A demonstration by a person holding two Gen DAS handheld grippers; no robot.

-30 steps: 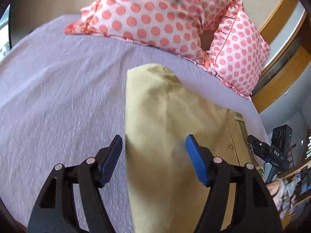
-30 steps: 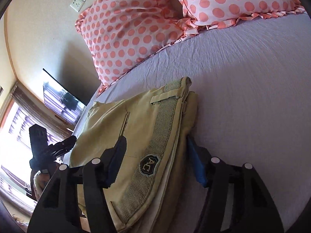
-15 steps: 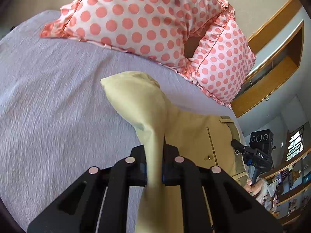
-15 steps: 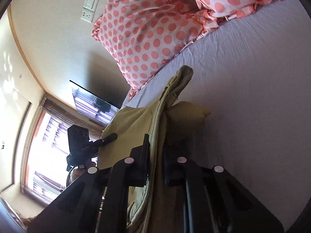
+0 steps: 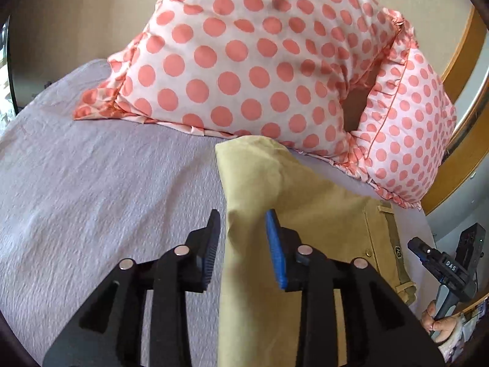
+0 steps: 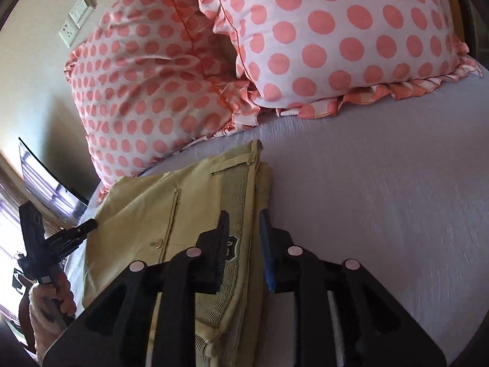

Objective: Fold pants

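Note:
Folded khaki pants (image 5: 293,214) lie on the lilac bed sheet (image 5: 101,202), just below the pillows. My left gripper (image 5: 243,223) is open, its fingers straddling the folded left edge of the pants without pinching it. My right gripper (image 6: 244,226) is open, jaws a little apart on either side of the waistband edge (image 6: 244,189) with its ribbed band and badge. The pants also show in the right wrist view (image 6: 171,214). Each view shows the other gripper at the frame edge, held in a hand.
Two white pillows with coral dots (image 5: 244,61) (image 5: 406,134) lean against the wall at the head of the bed. A wooden frame (image 5: 467,70) stands at the right. A wall socket (image 6: 76,18) and a dark screen (image 6: 39,174) are at the left.
Both grippers were shut on the pants half a second ago, holding them lifted. Now both have opened and the pants lie flat nearer the pillows.

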